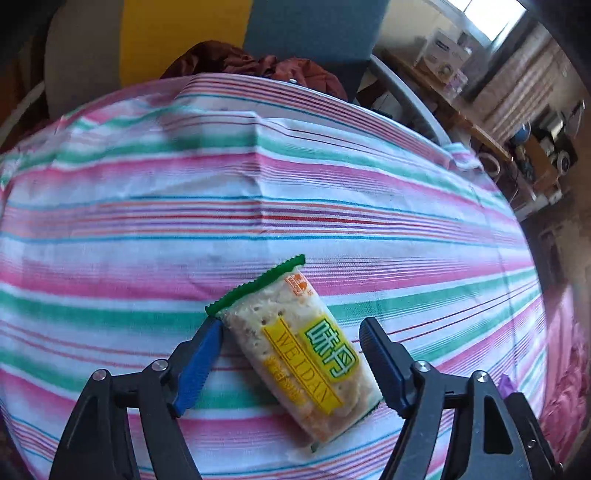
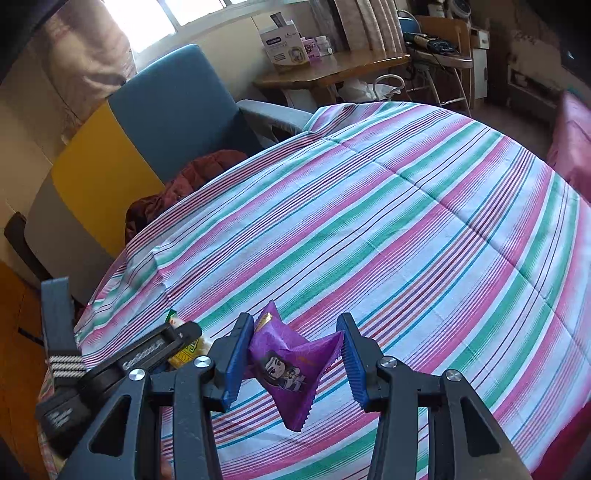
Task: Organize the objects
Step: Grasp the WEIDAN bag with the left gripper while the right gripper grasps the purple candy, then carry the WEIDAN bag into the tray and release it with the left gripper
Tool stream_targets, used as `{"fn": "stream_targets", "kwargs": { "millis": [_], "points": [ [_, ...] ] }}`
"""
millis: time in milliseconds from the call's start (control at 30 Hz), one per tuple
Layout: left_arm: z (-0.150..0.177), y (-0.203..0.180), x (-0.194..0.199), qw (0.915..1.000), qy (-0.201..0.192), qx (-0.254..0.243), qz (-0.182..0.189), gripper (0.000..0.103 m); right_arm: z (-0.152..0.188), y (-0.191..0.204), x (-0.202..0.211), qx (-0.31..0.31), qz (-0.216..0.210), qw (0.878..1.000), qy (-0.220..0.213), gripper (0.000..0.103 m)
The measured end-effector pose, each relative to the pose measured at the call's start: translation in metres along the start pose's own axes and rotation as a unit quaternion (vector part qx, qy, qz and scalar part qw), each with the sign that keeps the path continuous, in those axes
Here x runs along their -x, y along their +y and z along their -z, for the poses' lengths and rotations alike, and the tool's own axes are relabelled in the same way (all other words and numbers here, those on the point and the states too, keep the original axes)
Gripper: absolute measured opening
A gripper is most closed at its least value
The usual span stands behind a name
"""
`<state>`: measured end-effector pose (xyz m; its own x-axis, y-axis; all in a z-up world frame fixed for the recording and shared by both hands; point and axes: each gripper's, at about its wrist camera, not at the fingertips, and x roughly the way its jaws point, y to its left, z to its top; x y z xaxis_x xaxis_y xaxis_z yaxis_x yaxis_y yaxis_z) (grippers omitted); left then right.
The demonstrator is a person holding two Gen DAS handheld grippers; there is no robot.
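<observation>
A cracker packet [image 1: 301, 350], clear with a green serrated seal and a yellow "WEIDAN" label, is seen lying flat and diagonal on the striped tablecloth [image 1: 258, 206] near the tabletop's near edge. It is flanked by the spread blue-padded fingers of the left gripper [image 1: 291, 354]; the left pad touches it, the right stands apart. A teal-and-yellow chair [image 1: 258, 33] is noted past the far edge.

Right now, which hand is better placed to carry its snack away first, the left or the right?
Probably the right. The right gripper already has the purple packet pinched at both edges and it looks lifted. The left gripper is open around the cracker packet, which lies on the striped cloth.
</observation>
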<state>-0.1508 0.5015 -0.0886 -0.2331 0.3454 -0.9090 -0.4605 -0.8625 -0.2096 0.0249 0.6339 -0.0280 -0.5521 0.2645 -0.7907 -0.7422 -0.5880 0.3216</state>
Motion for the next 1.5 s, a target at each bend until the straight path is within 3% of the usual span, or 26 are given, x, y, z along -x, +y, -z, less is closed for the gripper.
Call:
{"fn": "stream_targets", "kwargs": {
  "millis": [67, 100, 133, 200, 367, 567, 733, 1167, 1500],
  "points": [
    [0.006, -0.004, 0.001, 0.9993, -0.004, -0.036, -0.009, 0.076, 0.000, -0.001, -0.003, 0.000, 0.002, 1.000, 0.006, 0.047],
    [0.011, -0.003, 0.003, 0.9982, -0.008, -0.057, -0.013, 0.070, 0.001, -0.001, -0.005, 0.000, 0.003, 1.000, 0.010, 0.047],
    [0.015, -0.003, 0.005, 0.9974, -0.010, -0.069, -0.017, 0.058, 0.001, -0.002, -0.008, 0.002, 0.007, 1.000, 0.014, 0.047],
    [0.027, 0.007, 0.013, 0.9951, -0.016, -0.095, -0.022, 0.049, 0.003, 0.001, -0.014, 0.011, 0.013, 1.000, 0.025, 0.047],
    [0.062, 0.040, 0.039, 0.9930, -0.014, -0.116, -0.019, 0.048, 0.011, 0.012, -0.033, 0.041, 0.005, 0.997, 0.069, 0.047],
    [0.128, 0.082, 0.078, 0.9906, -0.040, -0.127, -0.034, 0.048, 0.028, 0.043, -0.052, 0.088, -0.093, 0.982, 0.137, 0.048],
    [0.169, 0.114, 0.102, 0.9889, -0.070, -0.123, -0.046, 0.048, 0.048, 0.065, -0.064, 0.148, -0.092, 0.971, 0.165, 0.048],
    [0.180, 0.115, 0.098, 0.9821, -0.122, -0.137, -0.043, 0.049, 0.055, 0.072, -0.066, 0.186, -0.063, 0.970, 0.146, 0.049],
    [0.182, 0.115, 0.096, 0.9807, -0.133, -0.135, -0.047, 0.049, 0.063, 0.081, -0.068, 0.234, -0.031, 0.962, 0.141, 0.047]
  ]
}}
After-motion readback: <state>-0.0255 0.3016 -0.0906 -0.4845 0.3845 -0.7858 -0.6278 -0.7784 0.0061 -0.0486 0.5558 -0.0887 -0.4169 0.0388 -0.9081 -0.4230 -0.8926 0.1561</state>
